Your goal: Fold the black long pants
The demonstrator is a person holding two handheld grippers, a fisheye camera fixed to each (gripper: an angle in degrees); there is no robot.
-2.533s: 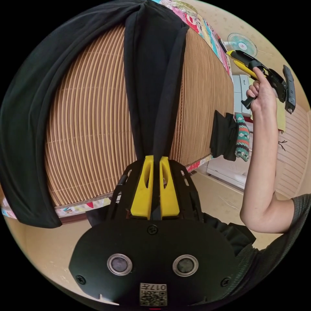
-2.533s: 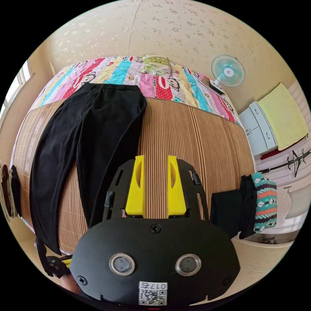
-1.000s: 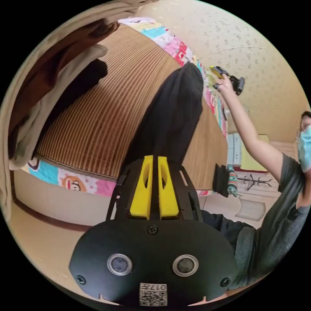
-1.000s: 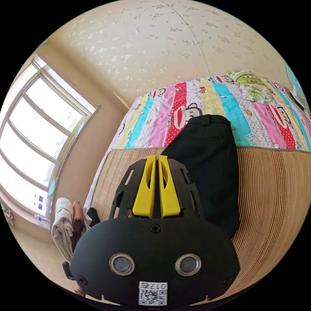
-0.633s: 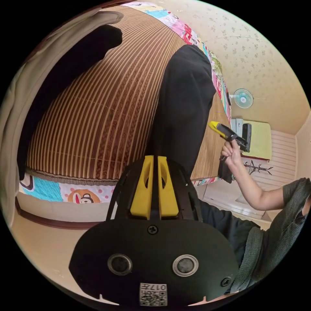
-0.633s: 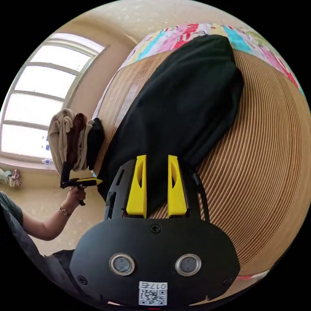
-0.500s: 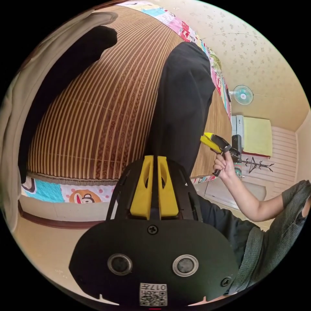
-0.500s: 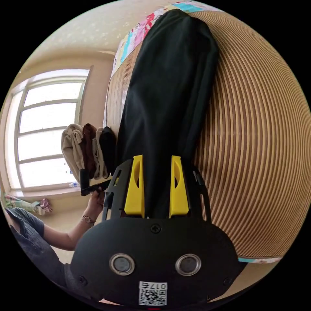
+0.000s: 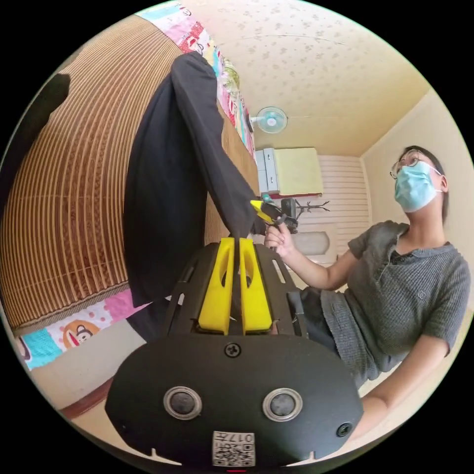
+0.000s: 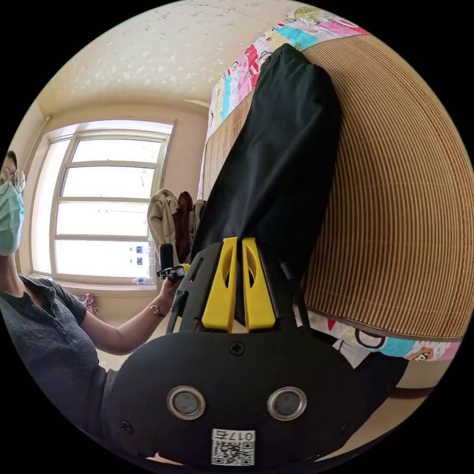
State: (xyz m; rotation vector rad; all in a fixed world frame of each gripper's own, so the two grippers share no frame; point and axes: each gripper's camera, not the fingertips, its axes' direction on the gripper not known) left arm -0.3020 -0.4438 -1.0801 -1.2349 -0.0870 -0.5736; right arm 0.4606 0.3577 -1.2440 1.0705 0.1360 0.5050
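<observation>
Black long pants [image 9: 168,187] lie lengthwise on the bamboo mat [image 9: 69,197] that covers your bed, the two legs stacked one over the other, with the far end reaching the mat's far edge by the patterned bedsheet [image 10: 237,84]. The near ends come off the bed's edge toward you and are lifted clear of the mat. Your left tongs [image 9: 236,247] have their yellow jaws pressed nearly together on a strip of the black cloth that runs between them. Your right tongs [image 10: 237,247] are likewise closed on the pants' near end, with dark fabric caught in the narrow gap. In the left gripper view your right hand [image 9: 277,238] holds its tool just beside the hanging leg. A heap of other clothes [image 10: 173,217] sits at the mat's window-side edge, near the pants. A small fan [image 9: 270,119] stands by the far wall.
</observation>
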